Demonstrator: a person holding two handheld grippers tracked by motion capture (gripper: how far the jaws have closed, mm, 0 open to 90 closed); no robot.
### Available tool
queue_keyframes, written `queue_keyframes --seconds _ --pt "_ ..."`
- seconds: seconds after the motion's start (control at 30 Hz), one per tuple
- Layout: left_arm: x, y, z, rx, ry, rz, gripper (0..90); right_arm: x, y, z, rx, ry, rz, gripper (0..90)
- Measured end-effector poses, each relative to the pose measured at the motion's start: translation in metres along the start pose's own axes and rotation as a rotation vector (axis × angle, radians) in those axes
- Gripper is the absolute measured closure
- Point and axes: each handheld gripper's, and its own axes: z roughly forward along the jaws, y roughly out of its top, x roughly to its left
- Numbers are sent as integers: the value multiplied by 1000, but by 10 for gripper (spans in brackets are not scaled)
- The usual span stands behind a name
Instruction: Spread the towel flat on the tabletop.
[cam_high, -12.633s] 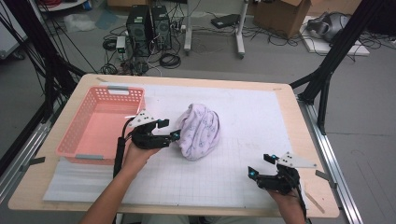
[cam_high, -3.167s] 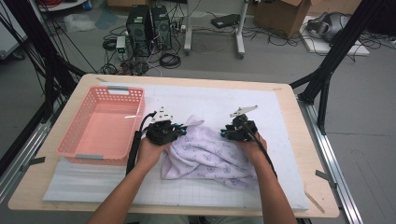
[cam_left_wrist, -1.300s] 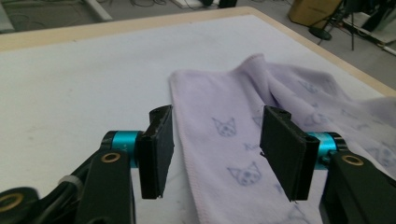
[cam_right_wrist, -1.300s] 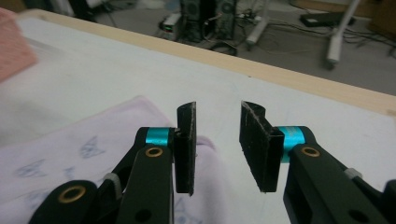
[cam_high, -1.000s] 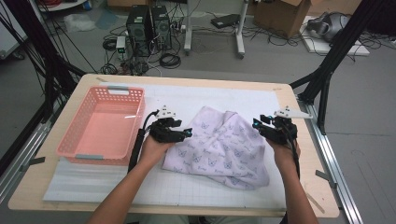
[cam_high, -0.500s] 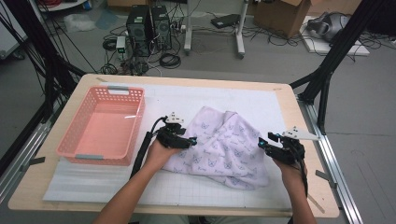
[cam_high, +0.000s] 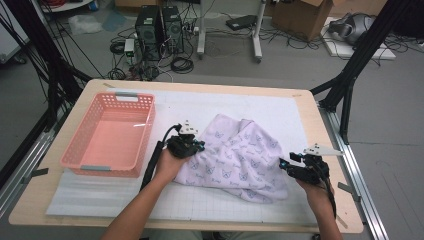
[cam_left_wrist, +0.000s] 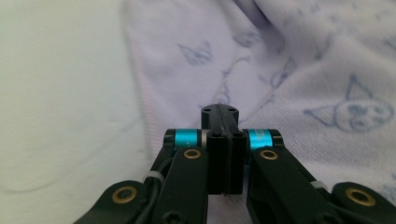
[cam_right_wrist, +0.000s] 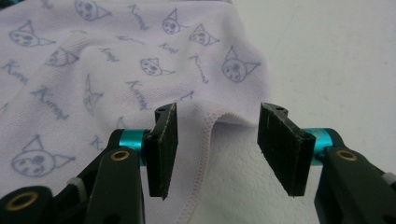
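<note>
Lying between grippers: cloth (cam_high: 240, 157), hem between right gripper (cam_right_wrist: 217, 149) pads.

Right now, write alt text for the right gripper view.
The right gripper has its black jaws open around a raised, stitched edge of a lilac cat-print cloth, pads not pressing it. The cloth lies on a white mat.

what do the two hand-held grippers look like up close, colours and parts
Both are black. The left hand-held gripper has flat black jaws, turquoise metal collars and brass-coloured pivot pins on its linkage arms. The right hand-held gripper matches it, with ribbed black pads. From above, each carries a grey three-cornered plate and trails a black cable. The forearms are bare, with no sleeves showing.
</note>
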Motion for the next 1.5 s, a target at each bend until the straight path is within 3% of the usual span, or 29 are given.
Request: queue_keyframes --seconds 0.13,0.3,0.4,0.5,0.53,0.67,0.73,0.87,0.97,1.03,1.13,1.17,1.27,1.37,1.5 --pt "14 4 -11 -86 59 -54 899 1 -3 5 27 27 10 448" --pt "26 8 -19 -146 132 -74 899 7 -4 12 38 79 2 418" --pt "36 12 -23 -196 158 -132 899 14 0 20 40 107 -10 412" --pt "45 9 -25 -206 188 -174 899 22 6 38 81 80 -21 412" --pt "48 8 -26 -203 193 -186 899 24 9 45 94 82 -19 438" --pt "50 7 -27 -201 187 -187 899 29 23 66 144 79 -71 791" --pt "50 7 -28 -208 181 -186 898 25 33 72 133 88 -38 821" --pt "50 6 -26 -204 180 -179 897 12 54 76 71 -7 -1 830" --pt "50 6 -26 -208 180 -176 897 -4 64 77 12 -87 57 830" --pt "52 6 -27 -217 187 -178 897 -13 67 79 9 -125 84 829" --pt "52 5 -28 -228 149 -191 873 -18 68 84 25 -150 98 822" --pt "51 5 -28 -223 113 -193 797 -18 67 84 25 -146 99 808" --pt "45 6 -29 -222 57 -186 645 -14 68 80 19 -140 89 683" --pt "37 7 -26 -196 3 -198 470 -11 69 73 2 -125 110 589" --pt "26 9 -26 -161 -66 -174 396 -3 70 65 11 -122 68 529"
